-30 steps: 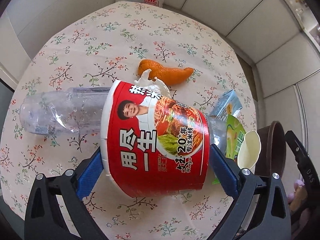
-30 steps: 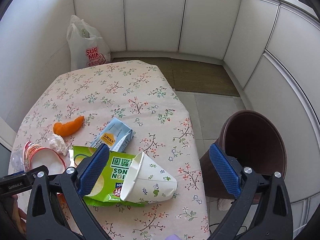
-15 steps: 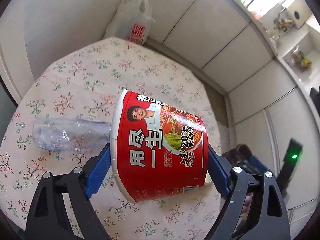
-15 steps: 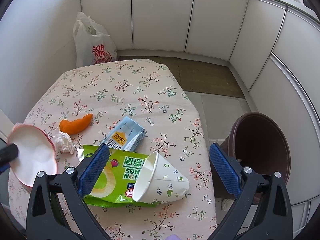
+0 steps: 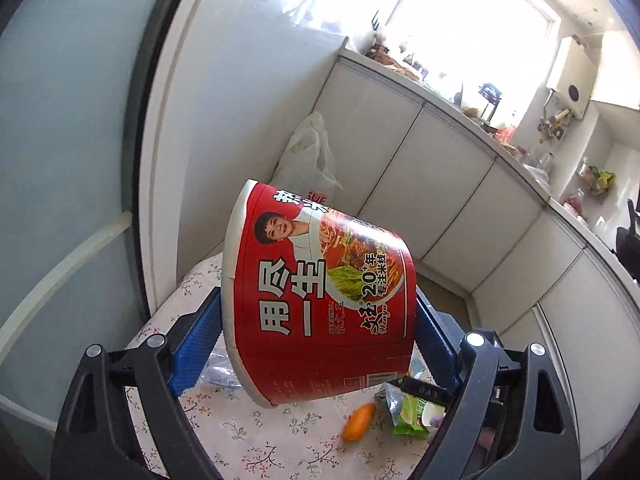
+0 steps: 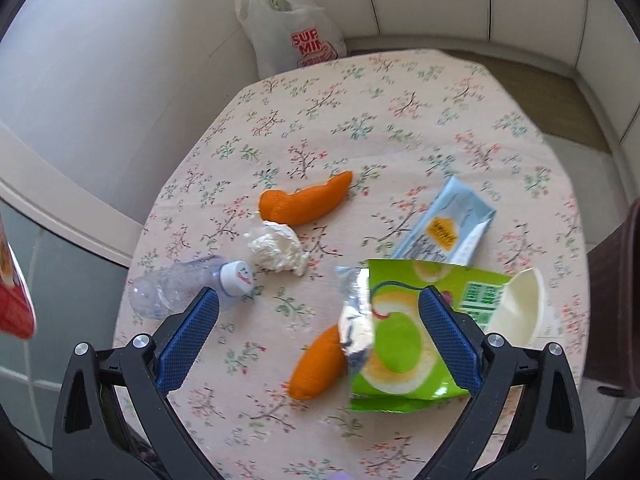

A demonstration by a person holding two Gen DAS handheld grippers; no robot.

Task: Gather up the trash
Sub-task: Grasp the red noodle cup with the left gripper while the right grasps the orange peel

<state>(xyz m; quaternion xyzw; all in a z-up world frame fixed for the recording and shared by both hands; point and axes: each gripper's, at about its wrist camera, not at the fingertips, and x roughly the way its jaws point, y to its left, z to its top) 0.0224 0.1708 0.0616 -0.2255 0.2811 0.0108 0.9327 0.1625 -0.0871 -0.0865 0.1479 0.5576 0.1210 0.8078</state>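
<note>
Bright daylight, blown-out window (image 5: pixel 472 20) glare, fisheye-curved dark edges, slight blur.

Glossy printed paper noodle bowl (image 5: pixel 320 292), clear crinkled plastic bottle (image 6: pixel 176 286), foil-lined glossy crisp bag (image 6: pixel 396 344), matt floral tablecloth (image 6: pixel 360 120)

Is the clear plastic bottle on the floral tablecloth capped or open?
Capped. The clear plastic bottle lies on its side on the floral tablecloth, a white cap still on its neck.

Far tablecloth (image 6: pixel 400 92) half bare; near half blocked: chip bag (image 6: pixel 400 344), bottle (image 6: pixel 180 288).
</note>
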